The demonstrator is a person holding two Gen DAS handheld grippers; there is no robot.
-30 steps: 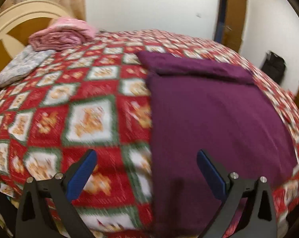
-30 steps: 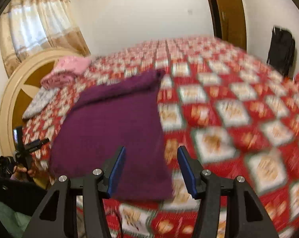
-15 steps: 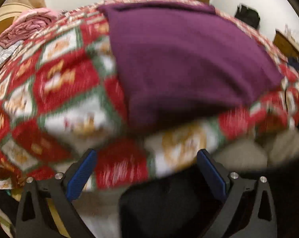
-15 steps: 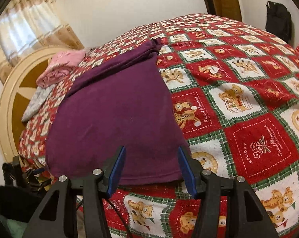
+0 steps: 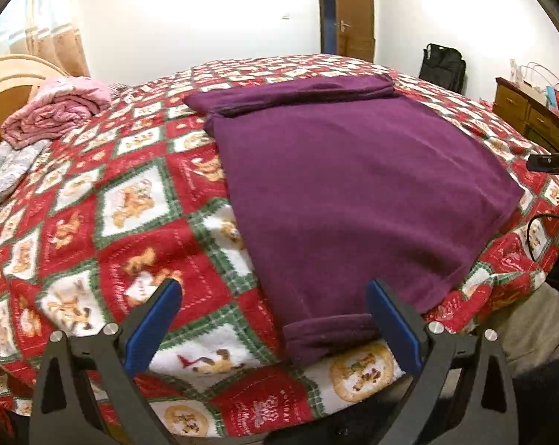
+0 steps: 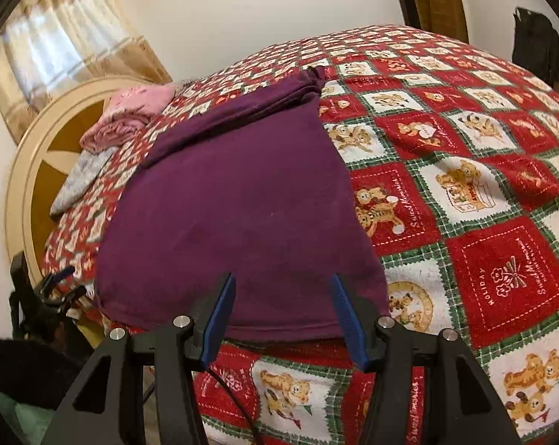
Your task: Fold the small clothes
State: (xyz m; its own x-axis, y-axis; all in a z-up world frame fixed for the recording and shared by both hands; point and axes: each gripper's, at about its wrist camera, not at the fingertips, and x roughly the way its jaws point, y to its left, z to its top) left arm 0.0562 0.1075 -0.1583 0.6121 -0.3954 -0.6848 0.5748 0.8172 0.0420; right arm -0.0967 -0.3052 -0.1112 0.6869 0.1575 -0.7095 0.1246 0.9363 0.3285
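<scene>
A purple garment lies flat on the red teddy-bear bedspread, its far end folded into a band. My left gripper is open and empty, just short of the garment's near left corner, which droops over the bed edge. My right gripper is open and empty, its blue pads on either side of the garment's near hem, slightly above it. The left gripper also shows small at the far left of the right wrist view.
A pink folded pile and a grey patterned cloth lie by the wooden headboard. A black bag stands by the door and a wooden dresser at the right. A black cable hangs over the bed's right edge.
My left gripper swung down past the bed edge and came back up at the garment's near left corner. My right gripper moved in closer to the near hem. Both stayed open.
</scene>
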